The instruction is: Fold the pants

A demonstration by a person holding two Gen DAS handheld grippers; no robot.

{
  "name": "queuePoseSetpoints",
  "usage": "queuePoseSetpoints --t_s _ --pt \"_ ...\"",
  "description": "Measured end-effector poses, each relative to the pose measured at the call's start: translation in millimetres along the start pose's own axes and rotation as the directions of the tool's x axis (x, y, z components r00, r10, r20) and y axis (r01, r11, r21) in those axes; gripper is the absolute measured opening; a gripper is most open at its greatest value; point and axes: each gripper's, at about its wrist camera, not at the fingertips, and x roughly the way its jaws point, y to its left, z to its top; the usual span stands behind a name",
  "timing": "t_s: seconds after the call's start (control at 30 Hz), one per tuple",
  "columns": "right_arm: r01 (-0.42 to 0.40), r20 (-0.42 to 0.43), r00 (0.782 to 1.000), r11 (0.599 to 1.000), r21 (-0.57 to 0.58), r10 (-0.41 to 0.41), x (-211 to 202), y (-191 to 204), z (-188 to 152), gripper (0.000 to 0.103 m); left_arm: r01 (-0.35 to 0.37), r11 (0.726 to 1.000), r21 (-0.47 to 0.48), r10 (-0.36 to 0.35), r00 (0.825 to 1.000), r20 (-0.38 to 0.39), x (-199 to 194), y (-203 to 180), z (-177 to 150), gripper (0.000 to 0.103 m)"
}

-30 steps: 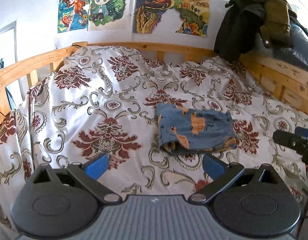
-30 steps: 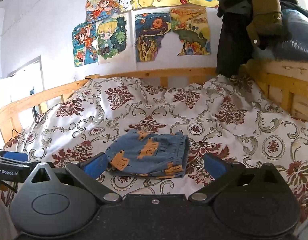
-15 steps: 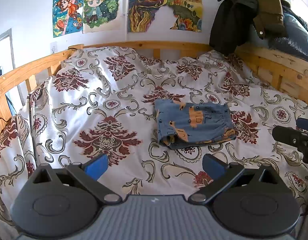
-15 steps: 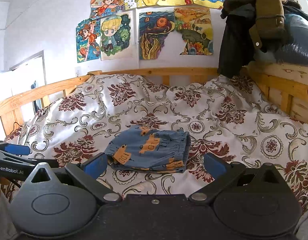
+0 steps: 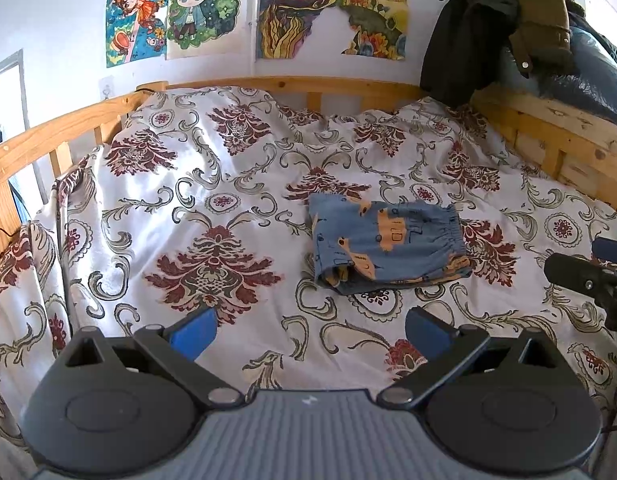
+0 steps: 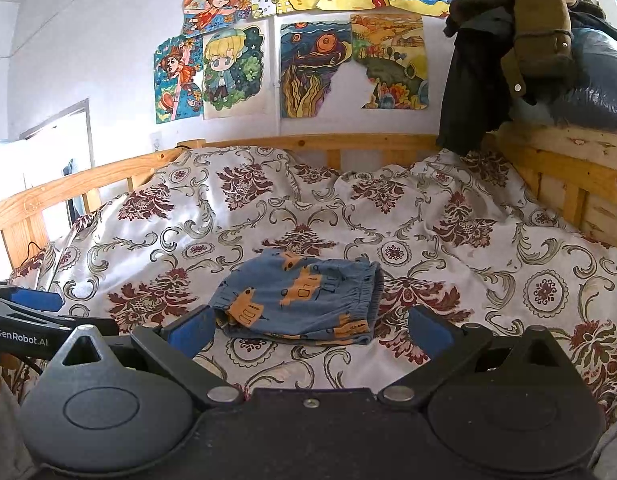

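Since a second ago both grippers have drawn back slightly from the bed; the folded pants have not moved. Left wrist view: the left gripper (image 5: 308, 330) hangs with its blue fingers spread wide, holding nothing, above a floral bedspread (image 5: 212, 208). The blue pants (image 5: 388, 246) lie folded ahead, right of centre. Right wrist view: the right gripper (image 6: 308, 330) is likewise spread and empty, the pants (image 6: 300, 296) just beyond its fingertips. Drawings (image 6: 292, 68) cover the wall.

bright daylight from left | soft shadows | sharp focus | fisheye-bent, dark corners
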Motion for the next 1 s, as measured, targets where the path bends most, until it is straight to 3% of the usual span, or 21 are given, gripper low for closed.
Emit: queuePoseSetpoints --t_s 1.0 --pt "0.0 -0.002 1.0 1.0 0.0 0.0 -0.1 0.6 0.1 0.102 -0.003 1.0 -0.014 0.003 1.0 -0.021 1.6 -0.8 0.0 0.103"
